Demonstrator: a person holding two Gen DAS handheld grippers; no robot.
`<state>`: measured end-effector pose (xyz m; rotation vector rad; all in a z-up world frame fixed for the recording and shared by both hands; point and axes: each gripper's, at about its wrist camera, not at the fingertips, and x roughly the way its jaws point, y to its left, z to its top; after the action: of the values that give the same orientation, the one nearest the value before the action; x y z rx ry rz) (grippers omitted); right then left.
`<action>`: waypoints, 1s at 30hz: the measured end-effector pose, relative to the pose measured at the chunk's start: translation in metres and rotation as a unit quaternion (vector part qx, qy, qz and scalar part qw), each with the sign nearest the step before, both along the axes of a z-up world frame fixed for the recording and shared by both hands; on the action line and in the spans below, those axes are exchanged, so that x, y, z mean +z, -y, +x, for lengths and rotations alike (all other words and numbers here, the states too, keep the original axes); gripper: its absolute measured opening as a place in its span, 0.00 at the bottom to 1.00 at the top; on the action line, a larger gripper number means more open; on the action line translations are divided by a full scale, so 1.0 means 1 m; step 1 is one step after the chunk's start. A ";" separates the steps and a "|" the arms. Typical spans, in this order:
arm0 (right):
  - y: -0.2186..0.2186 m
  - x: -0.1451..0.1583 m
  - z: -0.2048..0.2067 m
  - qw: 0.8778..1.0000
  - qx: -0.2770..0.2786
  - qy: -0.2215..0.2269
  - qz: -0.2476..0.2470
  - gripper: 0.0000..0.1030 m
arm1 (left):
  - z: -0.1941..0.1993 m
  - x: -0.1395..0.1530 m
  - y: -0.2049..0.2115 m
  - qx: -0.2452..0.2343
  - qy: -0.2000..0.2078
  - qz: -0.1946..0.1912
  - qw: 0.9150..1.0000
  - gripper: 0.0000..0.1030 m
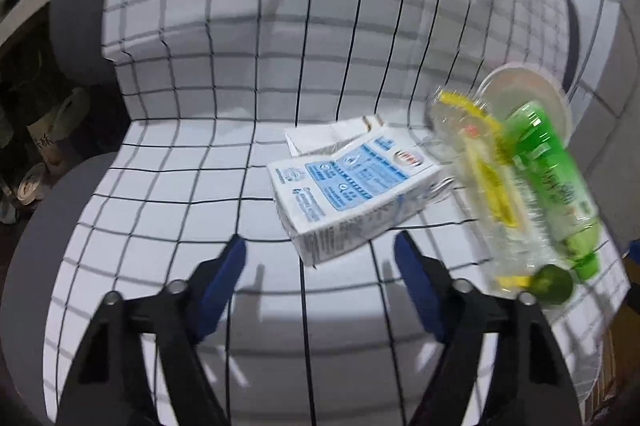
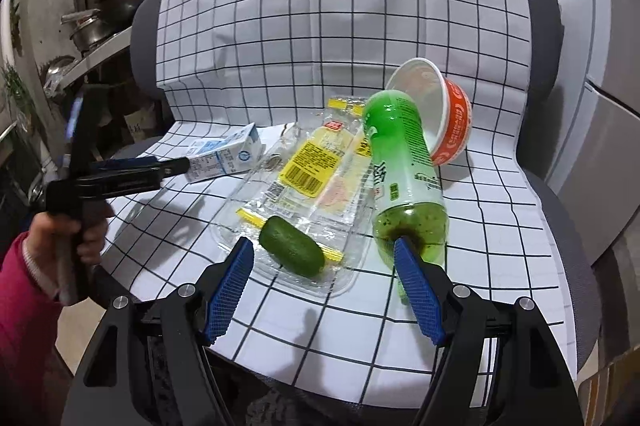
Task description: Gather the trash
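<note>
A white and blue milk carton lies on its side on a chair seat covered by a checked cloth. My left gripper is open just short of the carton; the right wrist view shows it beside the carton. A green bottle lies beside a clear plastic wrapper with yellow labels, a small green fruit on it, and a tipped orange paper bowl. My right gripper is open and empty, the fruit and the bottle's base between its fingers.
The cloth also covers the chair back. Shelves with pots stand at the left. A grey cabinet is at the right. A cardboard box sits beside the chair's right edge.
</note>
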<state>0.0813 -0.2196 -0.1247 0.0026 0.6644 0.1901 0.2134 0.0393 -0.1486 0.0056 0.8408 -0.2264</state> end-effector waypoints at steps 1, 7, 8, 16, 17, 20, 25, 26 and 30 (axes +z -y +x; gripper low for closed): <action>0.001 0.000 0.000 1.000 -0.002 0.000 -0.001 0.71 | 0.005 -0.005 0.004 -0.004 -0.006 0.006 1.000 0.56; 0.010 -0.002 0.003 1.000 -0.013 -0.003 0.002 0.71 | 0.004 -0.008 0.018 -0.046 -0.013 -0.022 0.999 0.26; 0.011 -0.002 0.003 1.000 -0.014 -0.004 0.002 0.71 | -0.001 -0.004 0.023 -0.070 -0.012 -0.038 0.997 0.25; 0.016 -0.004 0.005 1.000 -0.021 -0.007 0.008 0.71 | -0.022 0.028 0.039 -0.092 0.046 -0.028 0.994 0.89; 0.016 -0.004 0.005 1.000 -0.021 -0.007 0.008 0.71 | -0.018 0.029 0.034 -0.072 0.051 -0.023 0.996 0.91; 0.015 -0.005 0.006 1.000 -0.020 -0.008 0.007 0.71 | 0.000 0.027 0.027 -0.049 0.040 -0.017 0.998 0.93; 0.016 -0.007 0.010 1.000 -0.021 -0.013 0.004 0.71 | 0.033 0.009 0.039 -0.062 0.005 0.014 0.998 0.93; 0.017 -0.008 0.011 1.000 -0.022 -0.014 0.004 0.71 | 0.038 0.007 0.041 -0.068 0.002 0.017 0.998 0.93; 0.018 -0.008 0.014 1.000 -0.024 -0.018 0.002 0.71 | 0.049 0.001 0.050 -0.087 -0.008 0.026 0.996 0.92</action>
<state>0.0954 -0.2377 -0.1331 0.0253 0.6983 0.1460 0.2625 -0.0111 -0.1474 0.1270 0.8630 -0.3684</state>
